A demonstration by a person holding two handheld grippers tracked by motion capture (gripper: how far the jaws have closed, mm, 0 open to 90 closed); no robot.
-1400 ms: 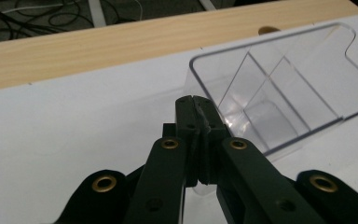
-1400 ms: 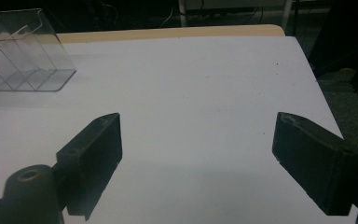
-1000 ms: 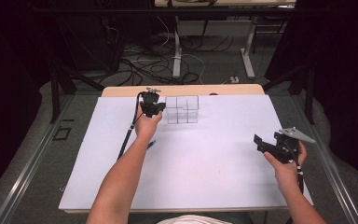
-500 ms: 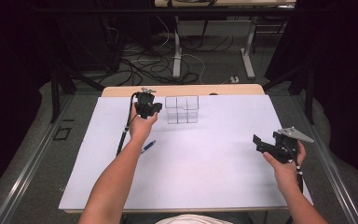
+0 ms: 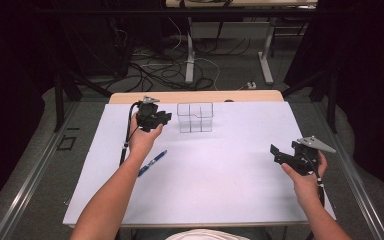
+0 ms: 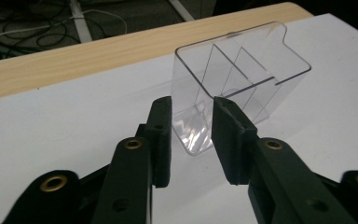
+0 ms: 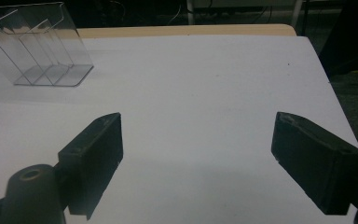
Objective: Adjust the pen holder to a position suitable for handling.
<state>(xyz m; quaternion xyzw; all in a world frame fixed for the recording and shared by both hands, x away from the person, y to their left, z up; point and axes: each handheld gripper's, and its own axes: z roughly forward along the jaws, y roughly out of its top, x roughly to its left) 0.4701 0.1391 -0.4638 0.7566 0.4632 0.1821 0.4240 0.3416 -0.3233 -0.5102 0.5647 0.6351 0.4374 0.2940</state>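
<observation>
left gripper (image 5: 166,118) jaws just opened, nothing between them; clear box (image 5: 195,118) released upright, gripper pulled back from it. right gripper (image 5: 275,151) held open, empty. box placing judged done.

White-topped table (image 5: 240,190)
A clear divided organizer (image 5: 195,117) stands near its far edge; a blue pen (image 5: 152,163) lies toward the left.

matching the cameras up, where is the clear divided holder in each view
High view: clear divided holder at the white sheet's far edge, centre-left.
Left gripper view: upper middle, just beyond the jaws.
Right gripper view: top left corner.
Shared landmark: the wooden table edge behind the sheet.
</observation>
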